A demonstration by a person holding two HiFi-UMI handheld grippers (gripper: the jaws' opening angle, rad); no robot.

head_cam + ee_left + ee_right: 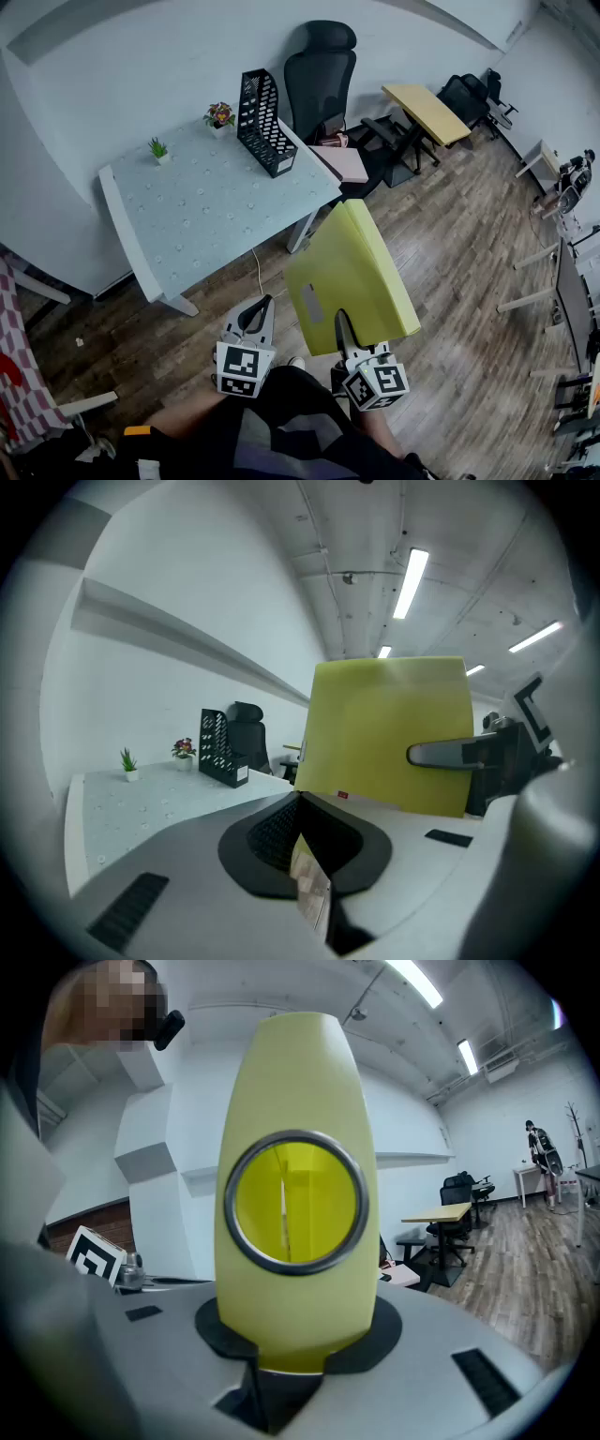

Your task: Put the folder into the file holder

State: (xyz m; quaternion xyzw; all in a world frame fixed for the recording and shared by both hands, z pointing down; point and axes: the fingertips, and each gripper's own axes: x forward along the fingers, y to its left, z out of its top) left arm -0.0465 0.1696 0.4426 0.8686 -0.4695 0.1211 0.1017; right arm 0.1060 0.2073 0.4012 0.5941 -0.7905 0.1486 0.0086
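Observation:
A yellow-green folder [352,272] stands upright over the wooden floor, with my right gripper [345,328] shut on its lower edge. In the right gripper view the folder's spine [295,1194], with its round metal finger hole, fills the space between the jaws of my right gripper [281,1368]. My left gripper [258,309] hangs beside it on the left, jaws together and holding nothing. The left gripper view shows my left gripper [300,808] shut, with the folder [389,733] to its right. The black mesh file holder [265,122] stands at the far right of the pale table [202,206] and also appears in the left gripper view [217,747].
Two small potted plants [157,148] [219,114] sit along the table's far edge. A black office chair [319,70] stands behind the file holder, with a pink surface [339,161] beside it. A yellow desk [427,112] with chairs is at the back right.

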